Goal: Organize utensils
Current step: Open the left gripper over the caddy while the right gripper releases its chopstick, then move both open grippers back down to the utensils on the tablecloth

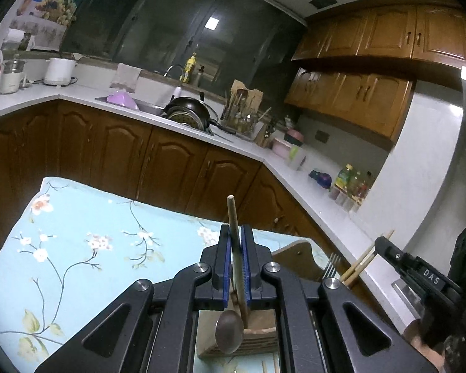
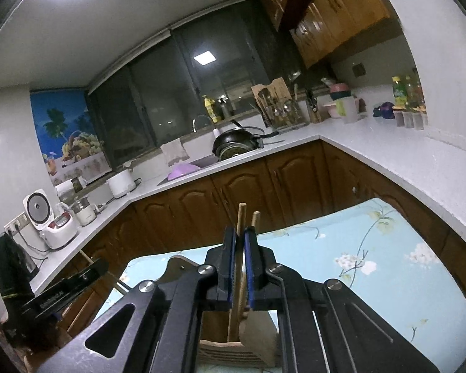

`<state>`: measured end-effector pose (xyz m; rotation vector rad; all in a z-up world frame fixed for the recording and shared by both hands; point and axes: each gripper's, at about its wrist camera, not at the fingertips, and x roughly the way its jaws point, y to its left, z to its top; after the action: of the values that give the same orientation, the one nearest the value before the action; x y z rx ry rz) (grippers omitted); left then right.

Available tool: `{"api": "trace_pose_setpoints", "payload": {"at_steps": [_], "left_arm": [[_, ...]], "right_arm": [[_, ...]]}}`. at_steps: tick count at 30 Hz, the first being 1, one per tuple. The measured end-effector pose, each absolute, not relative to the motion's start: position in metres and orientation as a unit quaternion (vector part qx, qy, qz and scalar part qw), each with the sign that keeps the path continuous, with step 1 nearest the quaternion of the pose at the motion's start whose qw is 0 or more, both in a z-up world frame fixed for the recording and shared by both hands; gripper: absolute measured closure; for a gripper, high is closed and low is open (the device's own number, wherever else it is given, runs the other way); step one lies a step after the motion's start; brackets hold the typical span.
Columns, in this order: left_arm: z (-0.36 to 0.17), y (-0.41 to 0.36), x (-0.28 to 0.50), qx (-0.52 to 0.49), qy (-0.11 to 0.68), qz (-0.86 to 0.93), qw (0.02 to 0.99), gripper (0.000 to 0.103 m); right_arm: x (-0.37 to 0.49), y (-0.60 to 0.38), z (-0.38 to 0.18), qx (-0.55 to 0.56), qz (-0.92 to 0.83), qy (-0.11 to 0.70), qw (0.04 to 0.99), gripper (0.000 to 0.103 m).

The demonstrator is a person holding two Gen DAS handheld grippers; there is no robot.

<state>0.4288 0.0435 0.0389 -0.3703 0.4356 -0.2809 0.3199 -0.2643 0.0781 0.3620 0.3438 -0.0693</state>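
1. Left gripper (image 1: 236, 242) clamping a spoon (image 1: 233, 310) by its wooden handle, blue pads (image 1: 244, 267) pressing both sides.
2. Spoon hanging bowl-down, handle tip pointing up past the fingertips, metal bowl dangling just above a wooden holder (image 1: 251, 338).
3. Holder sitting on a floral cloth (image 1: 77, 248), below and between the left fingers.
4. Right gripper (image 2: 239, 245) squeezing a wooden stick (image 2: 237, 267), jaws nearly closed around it.
5. Second stick (image 2: 255, 217) standing just beside the first, behind the right pad; unclear whether also pinched.
6. Sticks reaching down into the slatted holder (image 2: 223, 352) in the right wrist view.
7. Fork (image 1: 331, 267) tines and chopsticks (image 1: 362, 264) poking up near the right gripper's body in the left wrist view.
8. Counter (image 1: 295, 168) curving behind, pan (image 1: 192, 110) resting by the sink.
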Motion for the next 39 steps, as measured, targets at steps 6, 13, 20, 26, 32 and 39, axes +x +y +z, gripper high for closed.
{"api": "trace_pose_setpoints", "payload": {"at_steps": [6,13,20,26,32,39], "left_arm": [[0.042,0.052,0.429,-0.181,0.217,-0.140,0.949,0.098],[0.051,0.064,0.413,-0.199,0.223,-0.133,0.945,0.059],[0.061,0.076,0.374,-0.197,0.215,-0.118,0.949,0.027],[0.056,0.085,0.316,-0.179,0.214,-0.101,0.955,0.022],[0.049,0.082,0.268,-0.175,0.247,-0.092,0.948,0.022],[0.037,0.083,0.228,-0.194,0.295,-0.069,0.933,0.022]], "right_arm": [[0.323,-0.268,0.078,0.186,-0.034,0.174,0.966,0.097],[0.319,-0.272,0.079,0.208,-0.007,0.179,0.962,0.027],[0.283,-0.276,0.092,0.209,-0.010,0.152,0.966,0.004],[0.247,-0.278,0.086,0.215,-0.022,0.162,0.963,0.003],[0.208,-0.278,0.068,0.224,-0.039,0.190,0.955,0.003],[0.160,-0.268,0.035,0.236,-0.056,0.230,0.943,0.001]]}}
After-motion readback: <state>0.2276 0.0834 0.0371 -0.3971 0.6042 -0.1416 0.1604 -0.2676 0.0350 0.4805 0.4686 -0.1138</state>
